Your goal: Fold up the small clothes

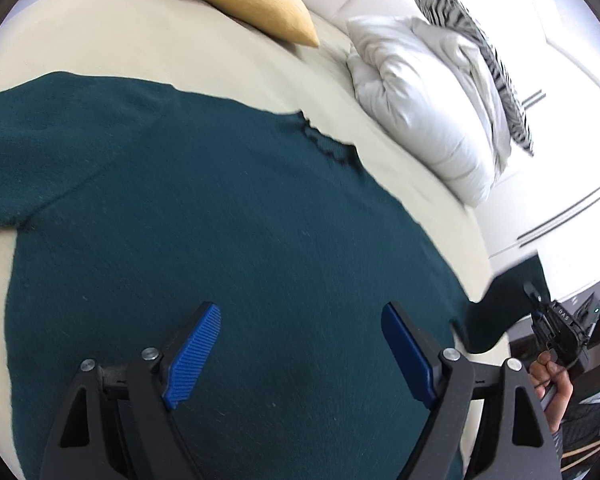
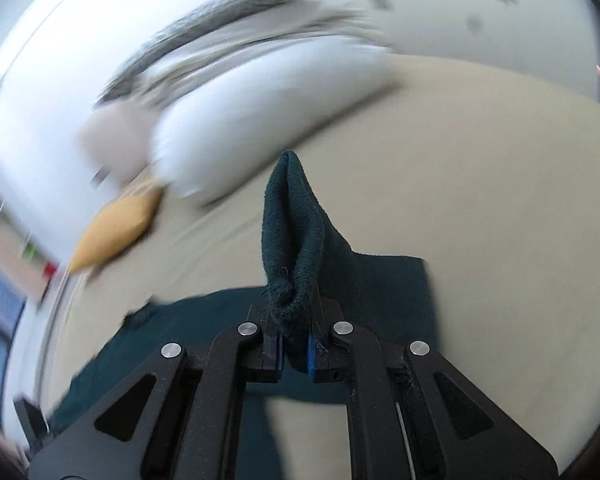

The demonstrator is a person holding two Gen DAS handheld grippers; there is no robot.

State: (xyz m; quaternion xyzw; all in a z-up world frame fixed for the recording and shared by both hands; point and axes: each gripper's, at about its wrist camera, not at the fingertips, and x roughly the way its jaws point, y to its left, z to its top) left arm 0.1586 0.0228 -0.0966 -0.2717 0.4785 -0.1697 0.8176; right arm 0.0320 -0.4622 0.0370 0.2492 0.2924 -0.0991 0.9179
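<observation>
A dark teal knit sweater (image 1: 220, 240) lies spread flat on the beige bed cover (image 1: 120, 40). My left gripper (image 1: 300, 344) hovers over the sweater's body, its blue pads wide apart with nothing between them. My right gripper (image 2: 294, 354) is shut on a bunched fold of the teal sweater (image 2: 296, 240), which stands up between the pads and trails back to the garment below. In the left wrist view the right gripper (image 1: 556, 320) shows at the right edge, lifting the sweater's sleeve end (image 1: 496, 312) off the bed, with a hand (image 1: 552, 384) below it.
A yellow cushion (image 1: 252, 0) lies at the far side of the bed. White pillows (image 1: 420, 92) and a zebra-striped cushion (image 1: 480, 52) are stacked to the right. Beyond them stands a white headboard or wall (image 1: 560, 160).
</observation>
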